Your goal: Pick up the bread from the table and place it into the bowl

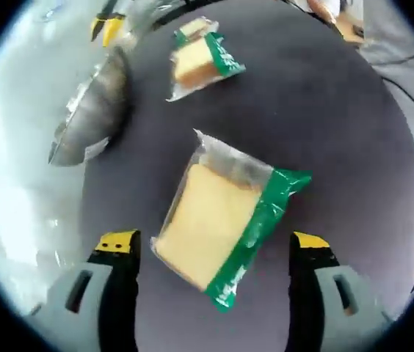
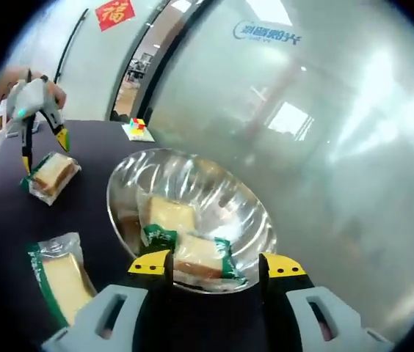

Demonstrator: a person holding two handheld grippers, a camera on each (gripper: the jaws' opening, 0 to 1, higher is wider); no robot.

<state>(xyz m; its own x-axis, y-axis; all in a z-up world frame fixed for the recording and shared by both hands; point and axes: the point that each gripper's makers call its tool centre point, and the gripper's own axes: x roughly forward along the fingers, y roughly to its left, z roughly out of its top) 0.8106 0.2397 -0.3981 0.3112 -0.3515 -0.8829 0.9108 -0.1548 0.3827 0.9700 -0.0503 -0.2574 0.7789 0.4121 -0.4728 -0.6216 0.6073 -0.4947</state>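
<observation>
The shiny metal bowl [image 2: 192, 216] sits on the dark table [image 1: 317, 110], close to a foggy glass wall [image 2: 324, 132], and everything else is easy to find from it. Inside the bowl lie two wrapped bread pieces [image 2: 189, 253], one half on top of the other, so part of the job looks done. The right claw [image 2: 216, 268] hangs just in front of the bowl's near rim with its two yellow-tipped jaws spread apart and nothing between them; I think it is empty because its bread is already in the bowl. Two more packs wait on the table outside the bowl. One pack [image 1: 225, 224] lies flat a little way from the bowl, in a clear bag with a green edge, and the left claw [image 1: 214, 253] hovers right over it, jaws wide open, one on each side of the bag and not touching it. It seems lined up that way so it can come down and pinch the bread across its narrow side. The bag looks soft and crinkly, so a gentle squeeze would be best or the bread may squash. The other pack [image 1: 201, 57] lies farther along the table, also beside the bowl and well apart from the first one. In the right gripper view the left claw [image 2: 42, 136] shows beyond the bowl, held over a pack [image 2: 51, 174], and a small colourful cube [image 2: 138, 127] rests on the table past the bowl's far rim.
</observation>
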